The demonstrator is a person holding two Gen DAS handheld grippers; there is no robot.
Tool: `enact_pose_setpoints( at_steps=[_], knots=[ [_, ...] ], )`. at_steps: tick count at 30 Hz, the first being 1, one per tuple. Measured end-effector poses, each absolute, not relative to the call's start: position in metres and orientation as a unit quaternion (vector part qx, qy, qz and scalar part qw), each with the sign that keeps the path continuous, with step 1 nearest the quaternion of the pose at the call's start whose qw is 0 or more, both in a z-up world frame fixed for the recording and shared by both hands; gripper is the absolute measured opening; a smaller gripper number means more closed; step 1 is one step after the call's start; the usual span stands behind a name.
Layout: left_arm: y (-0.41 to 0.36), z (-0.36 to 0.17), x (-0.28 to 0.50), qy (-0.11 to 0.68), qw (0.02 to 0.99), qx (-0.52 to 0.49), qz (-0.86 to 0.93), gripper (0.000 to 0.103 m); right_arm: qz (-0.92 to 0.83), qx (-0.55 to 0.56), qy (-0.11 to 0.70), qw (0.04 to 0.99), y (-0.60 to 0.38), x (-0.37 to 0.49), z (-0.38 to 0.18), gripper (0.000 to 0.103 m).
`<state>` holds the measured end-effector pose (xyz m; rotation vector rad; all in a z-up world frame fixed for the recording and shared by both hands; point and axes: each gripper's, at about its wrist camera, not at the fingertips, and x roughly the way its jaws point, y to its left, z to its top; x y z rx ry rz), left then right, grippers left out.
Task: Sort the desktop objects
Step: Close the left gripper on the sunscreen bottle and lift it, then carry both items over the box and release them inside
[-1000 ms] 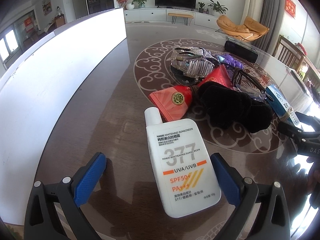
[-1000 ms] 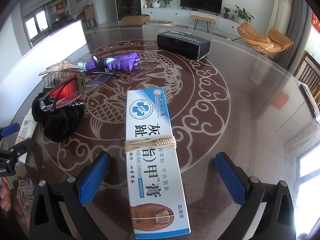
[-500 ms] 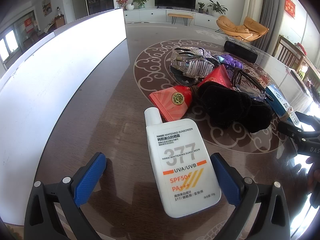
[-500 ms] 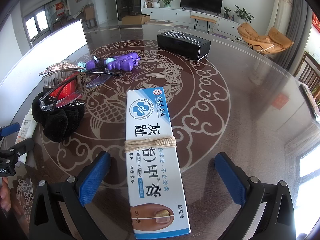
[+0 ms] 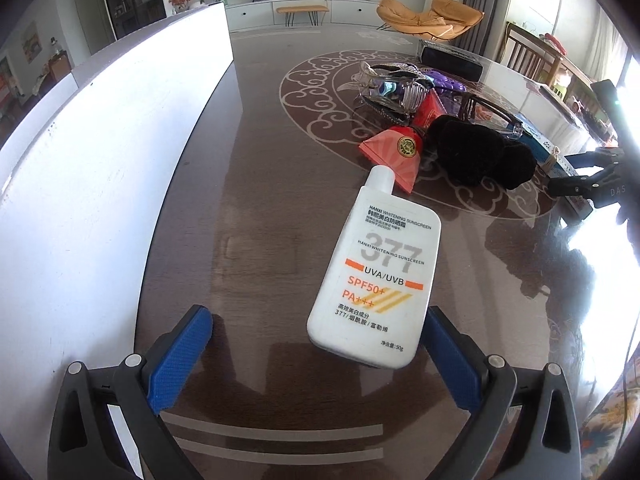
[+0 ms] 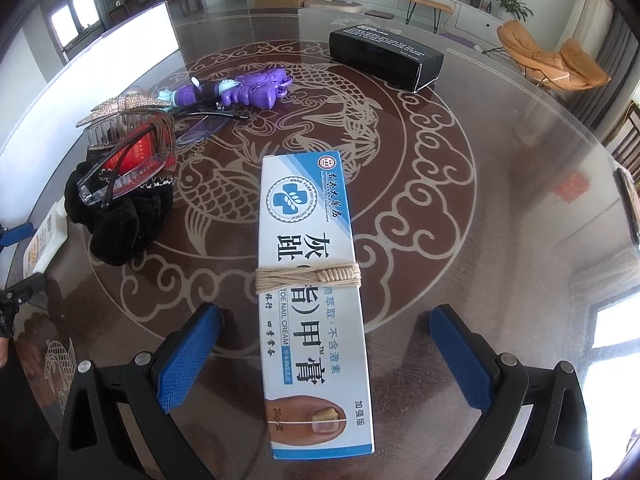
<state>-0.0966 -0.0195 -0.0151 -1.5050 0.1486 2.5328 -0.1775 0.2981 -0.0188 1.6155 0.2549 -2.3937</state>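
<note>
From the left wrist, the left gripper point(image 5: 316, 356) hangs spread wide over the dark glass table point(image 5: 256, 184), and the white sunscreen bottle point(image 5: 378, 276) lies flat with its bottom end between the blue pads, close to the right-hand pad, its cap aimed at the red packet point(image 5: 394, 152) and black scrunchie point(image 5: 482, 156) beyond. From the right wrist, the right gripper point(image 6: 326, 356) is likewise splayed open, and the blue-and-white nail cream box point(image 6: 310, 280), bound with twine, lies lengthwise between its fingers, touching neither.
</note>
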Motion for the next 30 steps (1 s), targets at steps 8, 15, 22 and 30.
enact_pose_setpoints(
  at_steps=[8,15,22,30],
  knots=[
    [0.009,-0.017,-0.114,0.069,0.113,-0.503,0.854,0.103,-0.763,0.620,0.128,0.127,0.287,-0.201,-0.017,0.103],
    [0.006,-0.006,-0.103,0.061,0.113,-0.485,0.865,0.051,-0.768,0.617,0.112,0.127,0.290,-0.191,0.005,0.043],
    [-0.015,0.032,-0.067,-0.005,0.123,-0.424,0.897,0.051,-0.796,0.578,0.117,0.134,0.288,-0.166,0.066,0.043],
    [-0.085,0.116,-0.060,-0.092,0.097,-0.361,0.923,0.051,-0.806,0.537,0.148,0.200,0.204,-0.170,0.144,0.043]
  ],
)
